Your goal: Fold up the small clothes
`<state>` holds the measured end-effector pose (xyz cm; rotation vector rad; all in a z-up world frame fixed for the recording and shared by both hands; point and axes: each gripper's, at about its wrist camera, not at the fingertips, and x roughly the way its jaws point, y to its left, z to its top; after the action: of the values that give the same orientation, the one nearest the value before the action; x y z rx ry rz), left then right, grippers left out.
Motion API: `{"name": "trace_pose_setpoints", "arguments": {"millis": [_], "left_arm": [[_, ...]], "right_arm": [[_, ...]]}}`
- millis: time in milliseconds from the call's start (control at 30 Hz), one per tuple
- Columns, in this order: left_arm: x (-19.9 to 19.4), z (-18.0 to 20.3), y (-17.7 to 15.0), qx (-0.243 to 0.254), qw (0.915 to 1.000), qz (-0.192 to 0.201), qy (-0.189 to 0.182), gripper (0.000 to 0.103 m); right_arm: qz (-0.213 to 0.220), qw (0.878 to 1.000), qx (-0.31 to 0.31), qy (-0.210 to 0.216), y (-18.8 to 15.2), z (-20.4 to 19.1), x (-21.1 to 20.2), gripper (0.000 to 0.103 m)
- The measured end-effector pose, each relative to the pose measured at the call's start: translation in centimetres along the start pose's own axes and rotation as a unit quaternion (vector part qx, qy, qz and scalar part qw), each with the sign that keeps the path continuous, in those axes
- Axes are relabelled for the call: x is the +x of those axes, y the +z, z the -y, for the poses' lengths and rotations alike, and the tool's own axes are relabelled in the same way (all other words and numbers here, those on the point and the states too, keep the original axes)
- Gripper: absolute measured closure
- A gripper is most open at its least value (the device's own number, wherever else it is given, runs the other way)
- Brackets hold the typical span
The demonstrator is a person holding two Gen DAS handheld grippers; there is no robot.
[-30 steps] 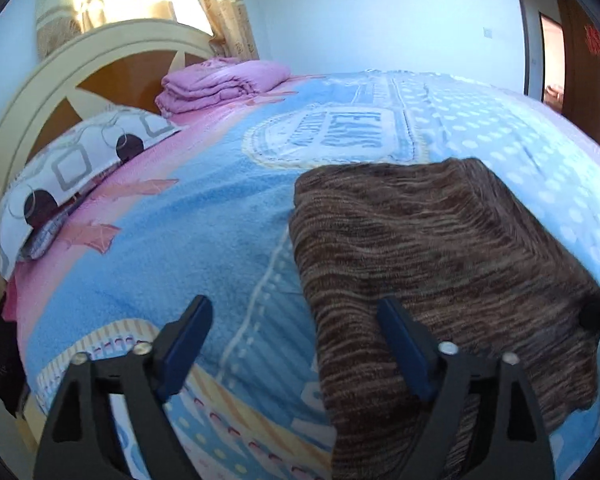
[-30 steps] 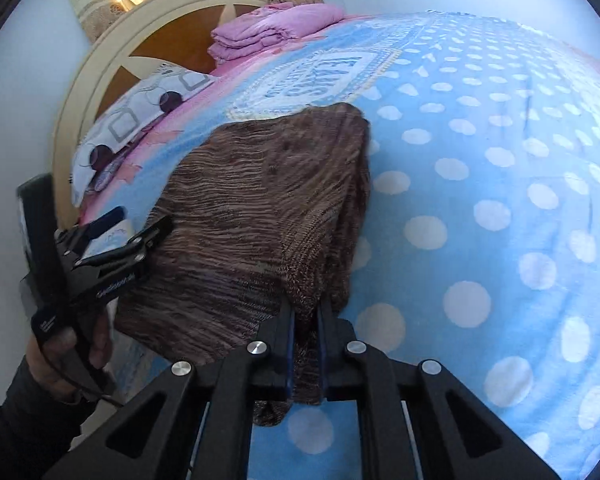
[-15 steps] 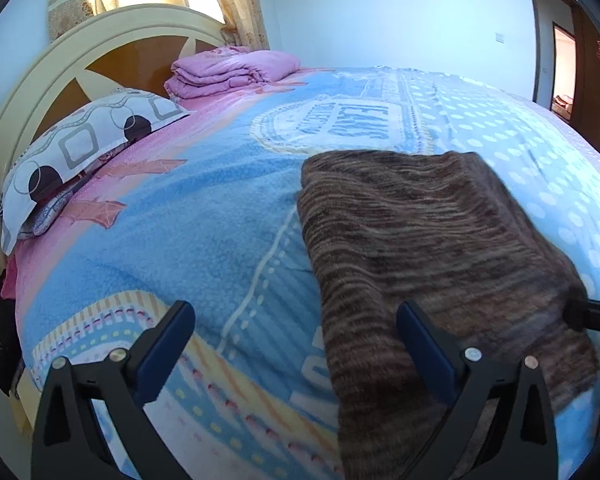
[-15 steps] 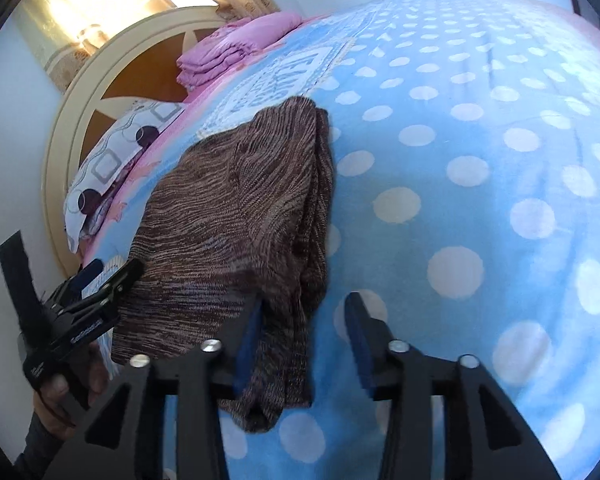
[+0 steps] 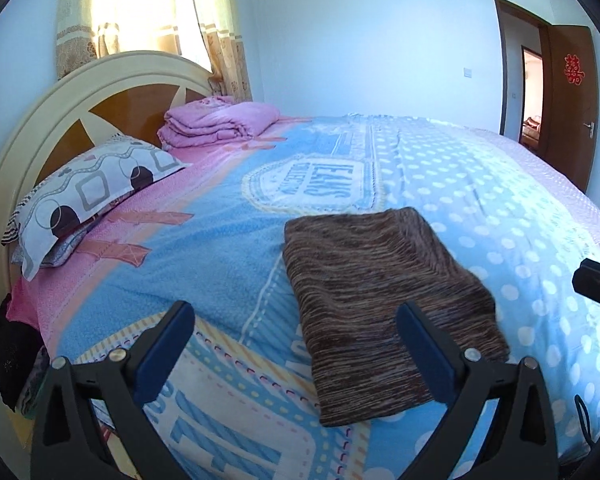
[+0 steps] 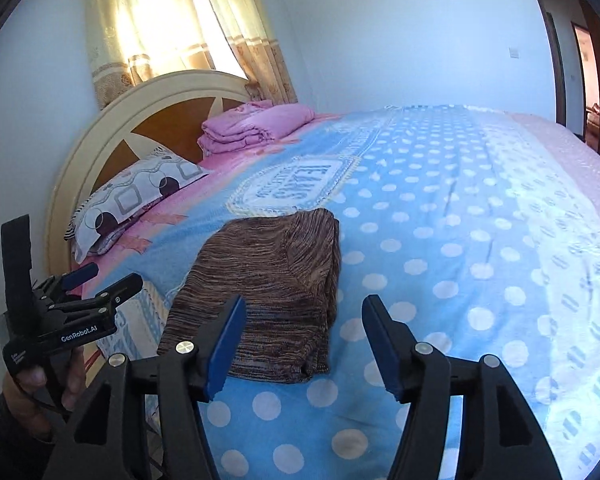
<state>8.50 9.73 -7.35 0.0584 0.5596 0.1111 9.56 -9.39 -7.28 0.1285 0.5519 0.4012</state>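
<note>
A brown knit garment (image 5: 384,300) lies folded flat into a rectangle on the blue bedspread (image 5: 220,248); it also shows in the right wrist view (image 6: 272,280). My left gripper (image 5: 296,320) is open and empty, held above the bed's near edge, short of the garment. My right gripper (image 6: 304,312) is open and empty, just in front of the garment's near right corner and not touching it. The left gripper also shows at the left in the right wrist view (image 6: 88,280), held in a hand.
A patterned pillow (image 5: 88,196) and a folded pink blanket (image 5: 220,124) lie by the round headboard (image 5: 100,92). A curtained window (image 5: 140,12) is behind. An open brown door (image 5: 568,100) stands at the far right. Dark clothes (image 5: 4,352) hang at the bed's left side.
My right gripper opened and let go of the garment's edge, then drew back. Both grippers pulled away and up from the bed. The garment now lies flat.
</note>
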Motion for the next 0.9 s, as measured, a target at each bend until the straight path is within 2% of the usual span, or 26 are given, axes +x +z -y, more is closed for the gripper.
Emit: {"name": "trace_pose_setpoints", "arguments": {"millis": [400,900], "left_arm": [[-1.3,0.5,0.2,0.003,0.9999,0.011,-0.001,0.000],[-1.8,0.4,0.3,0.005,0.9998,0.017,0.000,0.000]], "right_arm": [[0.020,1.000,-0.005,0.001,0.2,-0.7,-1.9,0.041],[0.022,1.000,-0.012,0.004,0.1,-1.5,-2.1,0.041]]}}
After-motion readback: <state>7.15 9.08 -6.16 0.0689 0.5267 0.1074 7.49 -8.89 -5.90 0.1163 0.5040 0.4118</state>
